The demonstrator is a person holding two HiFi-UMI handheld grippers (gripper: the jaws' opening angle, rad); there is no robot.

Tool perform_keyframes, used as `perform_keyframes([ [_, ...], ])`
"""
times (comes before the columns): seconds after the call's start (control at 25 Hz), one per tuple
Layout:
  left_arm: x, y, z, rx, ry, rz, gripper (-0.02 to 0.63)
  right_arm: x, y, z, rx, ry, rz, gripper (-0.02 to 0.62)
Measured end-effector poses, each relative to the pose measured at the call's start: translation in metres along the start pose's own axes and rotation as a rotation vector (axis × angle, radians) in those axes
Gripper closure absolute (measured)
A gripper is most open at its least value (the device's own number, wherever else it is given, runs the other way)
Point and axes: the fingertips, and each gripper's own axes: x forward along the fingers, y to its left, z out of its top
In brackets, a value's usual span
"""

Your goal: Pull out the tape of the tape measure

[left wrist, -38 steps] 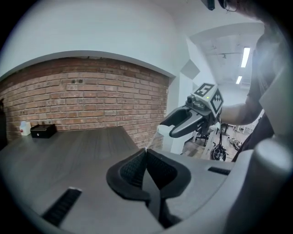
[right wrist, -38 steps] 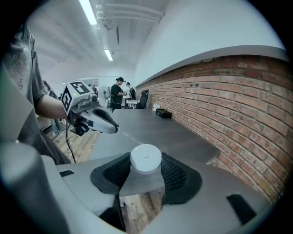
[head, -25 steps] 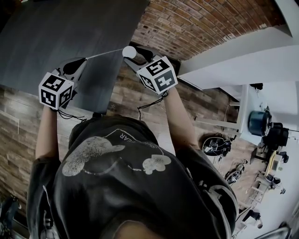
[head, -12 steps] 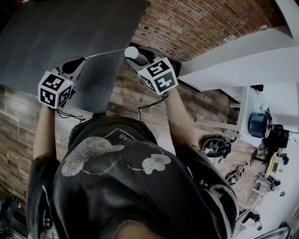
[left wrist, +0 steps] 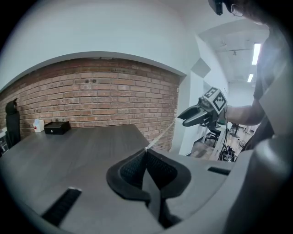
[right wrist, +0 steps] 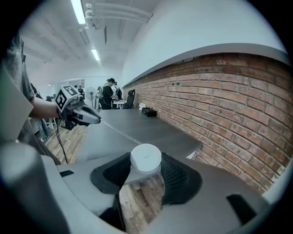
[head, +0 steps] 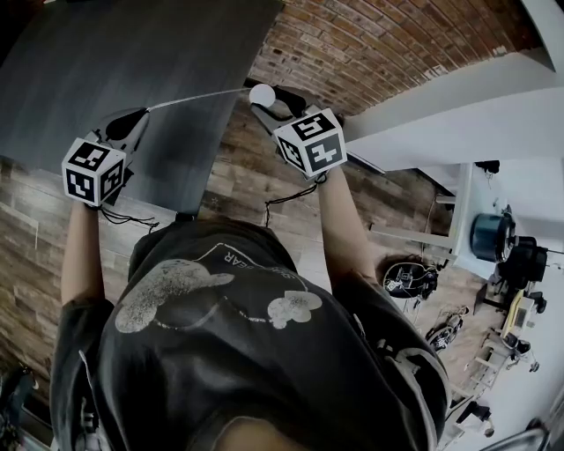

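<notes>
Visibly, tape [head: 203, 97] outside tape measure [head: 262, 94]

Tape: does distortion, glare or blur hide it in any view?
Left gripper view: fisheye bows the brick wall, corners dark, tape thin but sharp. Right gripper view: ceiling lights glare mildly, tape measure crisp. Head view: dim, tape visible.

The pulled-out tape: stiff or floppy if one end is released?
Probably floppy: the tape is thin, straight only because stretched from the left tongs to the round case in the right tongs. Released, it likely sags or retracts.
</notes>
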Motion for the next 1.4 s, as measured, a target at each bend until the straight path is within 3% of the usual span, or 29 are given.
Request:
perform_keyframes([
  [0.68,-0.024,0.007,-0.009,-0.044,0.000,0.123,0.595,-0.026,-0.021,-0.009,0.033,-0.026,-0.049,0.367],
  [1.4,-0.055,-0.016,-0.027,-0.074,0.022,0.262,0.595,-0.044,0.008,-0.023,0.012,-0.058,0.043,0.368],
])
